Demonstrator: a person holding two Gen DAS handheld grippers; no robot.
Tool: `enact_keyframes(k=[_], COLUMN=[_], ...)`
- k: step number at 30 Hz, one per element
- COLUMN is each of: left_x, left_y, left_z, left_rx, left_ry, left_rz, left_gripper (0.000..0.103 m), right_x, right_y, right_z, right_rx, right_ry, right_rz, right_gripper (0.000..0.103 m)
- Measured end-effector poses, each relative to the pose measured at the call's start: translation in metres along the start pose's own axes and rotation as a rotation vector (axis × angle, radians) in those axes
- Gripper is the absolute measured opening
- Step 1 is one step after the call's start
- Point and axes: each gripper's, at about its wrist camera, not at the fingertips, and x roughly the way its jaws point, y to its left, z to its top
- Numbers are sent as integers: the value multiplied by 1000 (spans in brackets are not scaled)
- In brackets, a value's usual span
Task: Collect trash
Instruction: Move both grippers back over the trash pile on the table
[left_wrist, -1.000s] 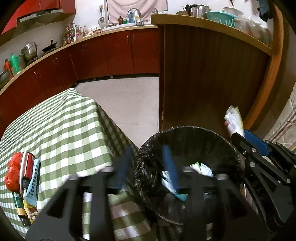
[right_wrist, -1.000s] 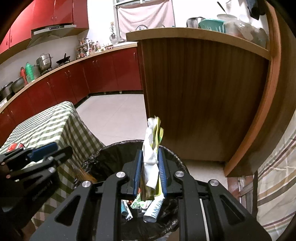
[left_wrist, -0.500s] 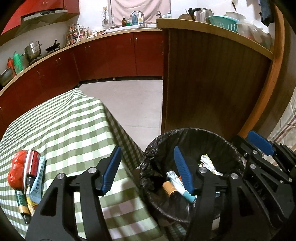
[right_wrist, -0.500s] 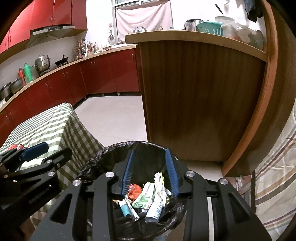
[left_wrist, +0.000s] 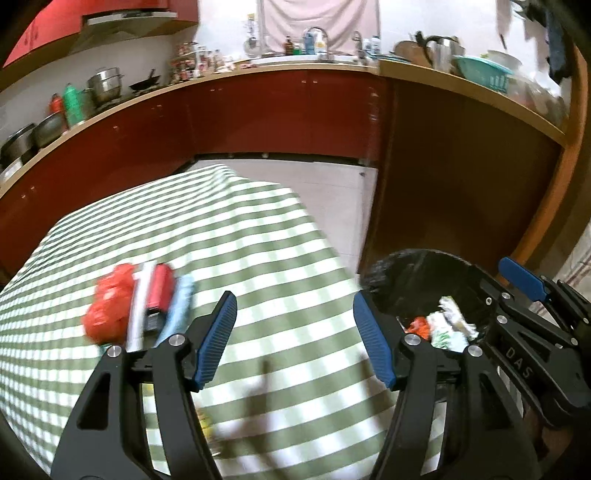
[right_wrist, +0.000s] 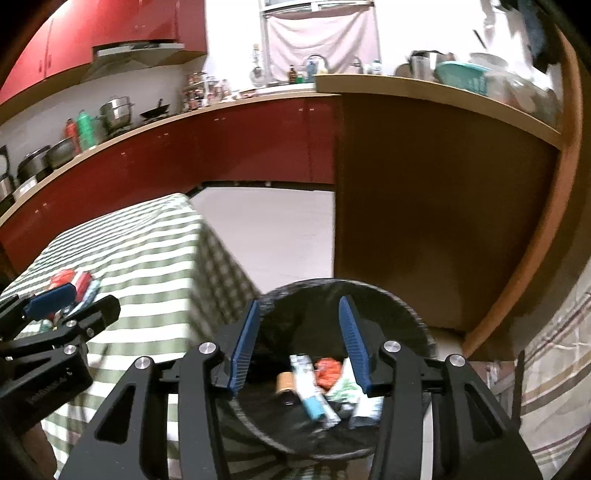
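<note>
On the green-checked table (left_wrist: 258, 240) red wrappers (left_wrist: 110, 314) lie, the left tool (left_wrist: 295, 343) released above it, the right tool (right_wrist: 299, 343) released over the bin (right_wrist: 406, 317).

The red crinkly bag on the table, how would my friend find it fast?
Look at the green checked table beside the black bin. A small pile of trash lies on it, just ahead of the left tongs. The red bag is the outermost piece, farthest from the bin: bright, puffy and crumpled, while its neighbours are flat packets.
</note>
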Motion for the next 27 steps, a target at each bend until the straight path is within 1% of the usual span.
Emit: enact_keyframes(k=[14,18,27], left_x=[-44,-52,-62], left_y=[119,151,206], left_z=[-34,-47,-74], left_rx=[-157,-196,-263], left_ry=[8,19,48], left_rz=[173,209,269], left_gripper=[65,65,65], right_x=[-11,-13,-15], right_y=[94,118,171], right_z=[-7,-13,-28], right_rx=[-112,-140,-212], right_ry=[23,38,72], right_rz=[141,177,238], right_gripper=[45,45,46])
